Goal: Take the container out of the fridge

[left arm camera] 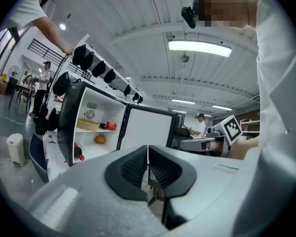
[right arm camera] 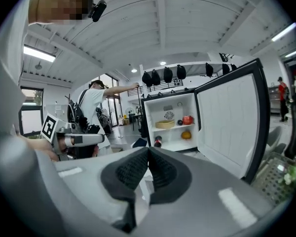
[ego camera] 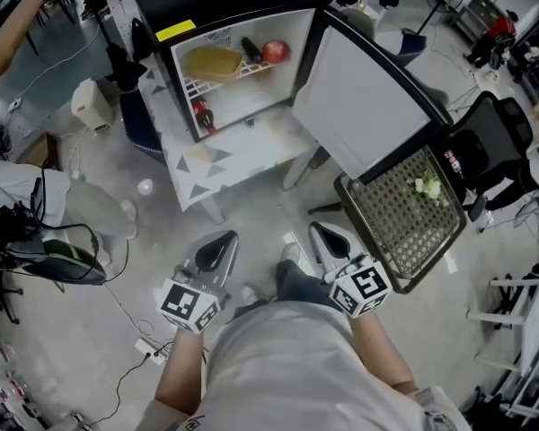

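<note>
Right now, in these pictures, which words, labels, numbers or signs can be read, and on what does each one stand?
No text can be read in any view.
Yellow sticker on top of the fridge: print, if any, too small to read.
Bottle inside the fridge: label too small to read.
Marker cubes: black square patterns only, no letters.

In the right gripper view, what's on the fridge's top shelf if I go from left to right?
yellow container → small dark thing → red round thing → open fridge door
</note>
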Tool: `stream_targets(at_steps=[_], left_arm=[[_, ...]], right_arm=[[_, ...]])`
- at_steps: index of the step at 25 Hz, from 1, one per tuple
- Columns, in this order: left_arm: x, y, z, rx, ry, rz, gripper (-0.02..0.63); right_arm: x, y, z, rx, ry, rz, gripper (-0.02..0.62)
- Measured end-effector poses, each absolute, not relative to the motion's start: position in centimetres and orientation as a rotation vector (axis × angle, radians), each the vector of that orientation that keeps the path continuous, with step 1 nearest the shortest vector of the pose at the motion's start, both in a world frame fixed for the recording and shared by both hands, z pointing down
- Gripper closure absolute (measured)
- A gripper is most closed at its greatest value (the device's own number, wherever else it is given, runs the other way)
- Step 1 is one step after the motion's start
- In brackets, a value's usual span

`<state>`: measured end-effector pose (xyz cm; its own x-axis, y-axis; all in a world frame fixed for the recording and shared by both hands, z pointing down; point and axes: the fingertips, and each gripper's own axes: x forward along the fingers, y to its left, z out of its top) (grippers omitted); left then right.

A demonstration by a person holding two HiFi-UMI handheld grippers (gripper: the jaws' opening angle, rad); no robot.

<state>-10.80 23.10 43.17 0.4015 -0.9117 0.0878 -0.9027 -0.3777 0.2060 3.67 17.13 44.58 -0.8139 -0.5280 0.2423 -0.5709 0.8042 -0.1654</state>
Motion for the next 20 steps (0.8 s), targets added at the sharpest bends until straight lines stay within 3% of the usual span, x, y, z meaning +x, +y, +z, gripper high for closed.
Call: stream_targets(at_steps=[20], left_arm=[[-9.9, 5.1, 44.0, 2.336, -1.722, 0.006, 0.589]], right_arm=[[3.9, -1.1, 45.1, 0.746, -2.858, 0.396, 0.595]])
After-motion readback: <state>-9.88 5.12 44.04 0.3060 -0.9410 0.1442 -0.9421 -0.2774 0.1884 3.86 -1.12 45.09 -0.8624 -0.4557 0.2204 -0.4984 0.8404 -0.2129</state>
